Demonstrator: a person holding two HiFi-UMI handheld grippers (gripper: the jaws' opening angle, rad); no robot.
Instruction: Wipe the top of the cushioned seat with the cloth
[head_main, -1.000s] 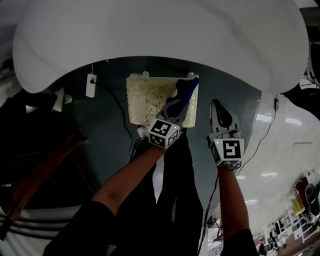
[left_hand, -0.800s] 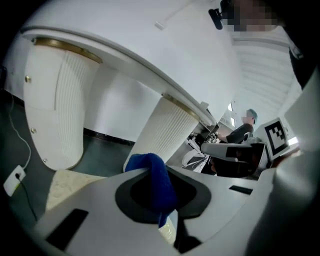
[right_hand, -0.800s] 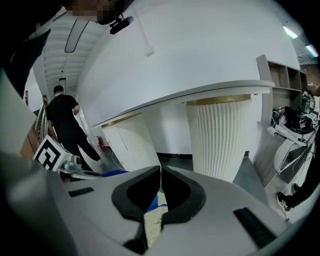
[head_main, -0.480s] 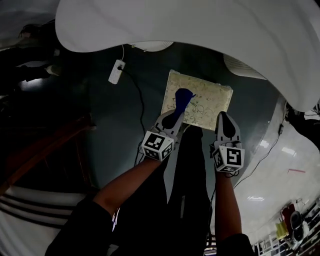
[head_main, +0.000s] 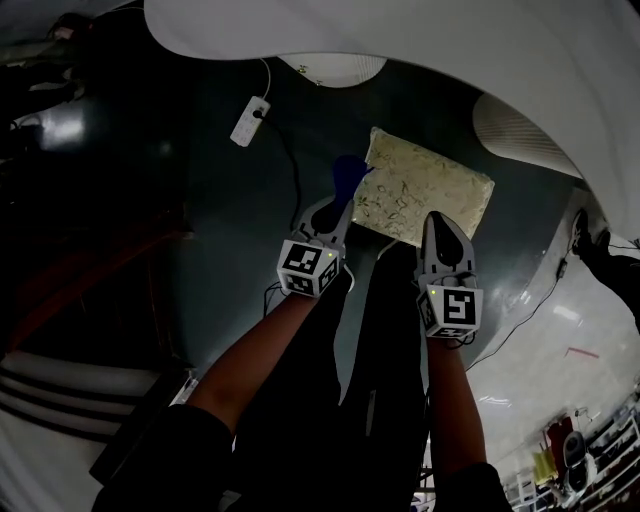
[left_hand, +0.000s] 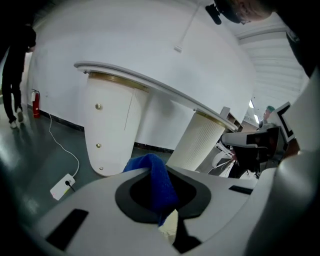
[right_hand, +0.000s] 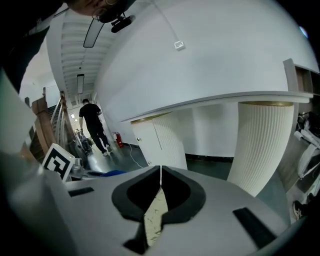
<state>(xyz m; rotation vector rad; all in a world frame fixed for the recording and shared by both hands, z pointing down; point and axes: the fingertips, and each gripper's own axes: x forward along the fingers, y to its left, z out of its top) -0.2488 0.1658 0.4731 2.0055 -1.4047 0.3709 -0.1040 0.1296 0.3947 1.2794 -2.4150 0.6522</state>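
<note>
Cloth (head_main: 347, 172), blue, clamped in left gripper (head_main: 338, 205) fingers at cushioned seat (head_main: 430, 190) edge; right gripper (head_main: 438, 220) fingers closed together, empty.

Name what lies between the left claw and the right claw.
In the head view, the near edge of the cushioned seat lies between the left claw, shut on the blue cloth, and the right claw.

1 cushioned seat (head_main: 425, 200). 1 blue cloth (head_main: 347, 172). 2 grippers: left gripper (head_main: 336, 210), right gripper (head_main: 437, 222). 1 power strip (head_main: 250, 120). 2 table pedestals: flat pedestal (left_hand: 110, 125), ribbed pedestal (left_hand: 197, 140). 1 person (right_hand: 94, 122).
</note>
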